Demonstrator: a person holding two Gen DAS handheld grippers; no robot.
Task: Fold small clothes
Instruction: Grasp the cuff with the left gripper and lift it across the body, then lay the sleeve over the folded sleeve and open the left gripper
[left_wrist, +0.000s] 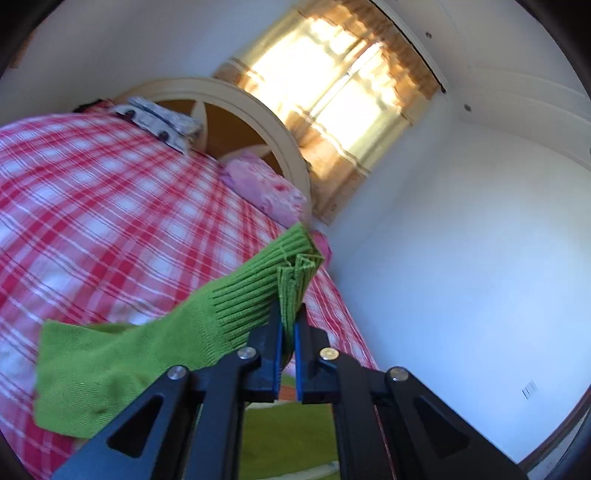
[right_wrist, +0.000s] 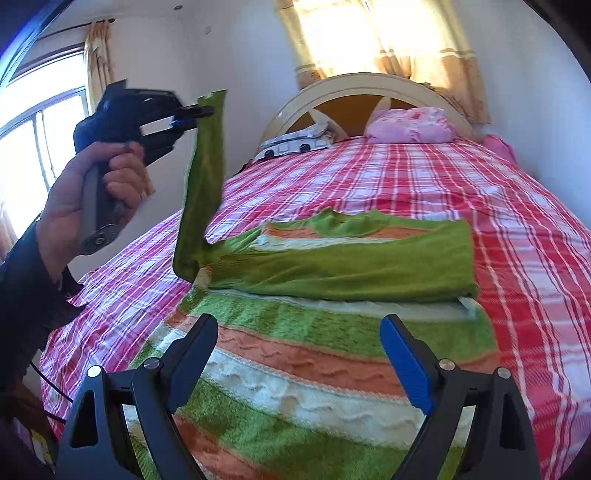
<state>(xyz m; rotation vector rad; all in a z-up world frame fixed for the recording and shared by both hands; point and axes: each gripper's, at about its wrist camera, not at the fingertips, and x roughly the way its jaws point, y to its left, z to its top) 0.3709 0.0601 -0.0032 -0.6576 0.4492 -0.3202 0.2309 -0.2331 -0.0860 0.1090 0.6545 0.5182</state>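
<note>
Hovering low in the right wrist view, the right gripper (right_wrist: 299, 354) spreads its jaws wide over the striped sweater (right_wrist: 295, 354), which lies flat on the red plaid bedspread (right_wrist: 388, 173), its long axis running from the bottom of the frame up toward the headboard (right_wrist: 354, 88). At upper left the left gripper (right_wrist: 205, 110) pinches the green sleeve (right_wrist: 207, 177) by its ribbed cuff, pulling it nearly upright. Beyond sit a pink pillow (right_wrist: 410, 125) and sunlit curtains (right_wrist: 388, 33).

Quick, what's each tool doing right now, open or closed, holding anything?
Left tool: closed on the ribbed cuff of the green knitted sweater's sleeve, lifted off the bed.
Right tool: open, holding nothing.
</note>
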